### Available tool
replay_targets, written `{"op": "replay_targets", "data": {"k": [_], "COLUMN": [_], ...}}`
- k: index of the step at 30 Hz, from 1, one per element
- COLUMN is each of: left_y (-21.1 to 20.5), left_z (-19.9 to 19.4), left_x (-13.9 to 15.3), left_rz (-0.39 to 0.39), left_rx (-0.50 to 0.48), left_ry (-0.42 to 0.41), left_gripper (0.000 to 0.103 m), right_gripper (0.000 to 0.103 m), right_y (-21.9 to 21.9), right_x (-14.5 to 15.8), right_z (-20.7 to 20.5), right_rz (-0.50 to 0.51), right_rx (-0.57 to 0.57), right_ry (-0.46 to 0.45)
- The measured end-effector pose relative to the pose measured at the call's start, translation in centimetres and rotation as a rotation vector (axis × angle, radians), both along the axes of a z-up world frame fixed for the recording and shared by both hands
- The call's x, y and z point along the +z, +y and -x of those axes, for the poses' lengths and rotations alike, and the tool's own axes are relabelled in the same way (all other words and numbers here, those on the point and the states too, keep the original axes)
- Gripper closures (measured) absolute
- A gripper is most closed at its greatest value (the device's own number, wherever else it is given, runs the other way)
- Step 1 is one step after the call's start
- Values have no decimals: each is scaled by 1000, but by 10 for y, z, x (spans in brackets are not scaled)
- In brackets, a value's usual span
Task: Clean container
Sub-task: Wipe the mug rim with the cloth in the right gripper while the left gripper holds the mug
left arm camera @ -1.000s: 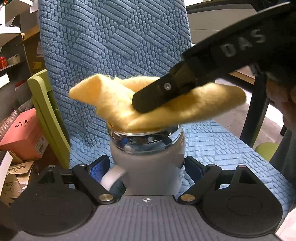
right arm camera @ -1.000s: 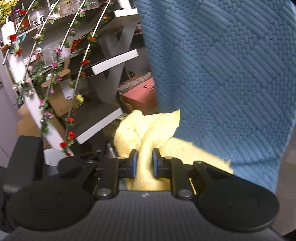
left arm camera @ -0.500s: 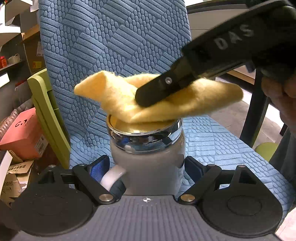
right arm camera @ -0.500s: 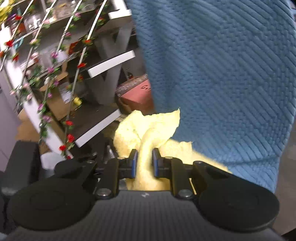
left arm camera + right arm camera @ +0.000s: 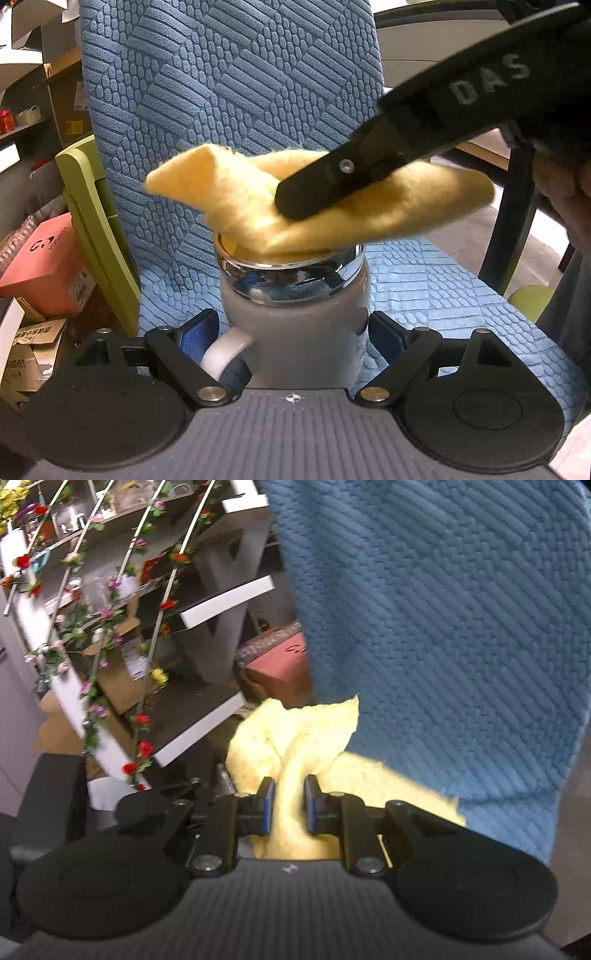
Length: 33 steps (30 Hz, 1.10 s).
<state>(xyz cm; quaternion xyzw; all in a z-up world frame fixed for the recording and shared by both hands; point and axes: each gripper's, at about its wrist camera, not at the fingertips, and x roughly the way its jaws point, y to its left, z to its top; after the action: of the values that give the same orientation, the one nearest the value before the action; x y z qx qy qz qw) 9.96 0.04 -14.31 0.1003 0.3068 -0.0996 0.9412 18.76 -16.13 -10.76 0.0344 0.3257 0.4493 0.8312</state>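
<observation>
So the left gripper (image 5: 295,332) has its blue pads spread pretty wide, one on each side of the container (image 5: 295,314), a grey jar-shaped thing with a shiny chrome collar around the mouth and a white handle (image 5: 225,354) poking out toward the left pad. The pads look pressed right up against its lower body, so I'd say it's clamped between them, standing upright over the seat of a blue textured chair (image 5: 229,81).

The right gripper (image 5: 288,808) is nearly closed, with only a narrow gap between its pads, and that gap is stuffed with a fold of the yellow cloth (image 5: 314,206). From the left wrist view you can see it coming in from the upper right, angled down, with the cloth bunched under its tip and sitting right on the container's open mouth. One corner of the cloth sticks up to the left, the rest flops out past the rim on the right. A bit of it dips inside the opening.

There's a pink box (image 5: 44,266) on the floor left of the chair, and shelves with fake flowers (image 5: 110,609) off to the side in the right wrist view.
</observation>
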Motion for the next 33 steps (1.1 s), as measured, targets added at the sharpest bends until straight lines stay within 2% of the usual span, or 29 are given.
{"op": "replay_targets", "data": {"k": [6, 11, 13, 22, 25, 30, 33], "left_y": [-1, 8, 8, 7, 6, 5, 4], "left_z": [-1, -4, -4, -5, -3, -1, 0], "left_x": [1, 4, 4, 3, 2, 1, 1], "left_rz": [1, 6, 6, 8, 7, 5, 4], "left_rx": [2, -15, -16, -16, -16, -16, -15], "left_ry": [1, 4, 4, 2, 1, 1, 0], "left_gripper": [13, 13, 13, 13, 13, 13, 13], "right_gripper": [85, 85, 85, 85, 85, 85, 85], "right_y": [8, -8, -10, 6, -3, -6, 1], "right_x": [-2, 1, 1, 0, 2, 1, -1], "right_z": [1, 5, 4, 6, 6, 5, 3], "right_rz": [-13, -6, 0, 13, 10, 27, 16], "right_rx": [34, 18, 0, 54, 37, -12, 2], "right_ry": [-4, 28, 20, -17, 15, -27, -31]}}
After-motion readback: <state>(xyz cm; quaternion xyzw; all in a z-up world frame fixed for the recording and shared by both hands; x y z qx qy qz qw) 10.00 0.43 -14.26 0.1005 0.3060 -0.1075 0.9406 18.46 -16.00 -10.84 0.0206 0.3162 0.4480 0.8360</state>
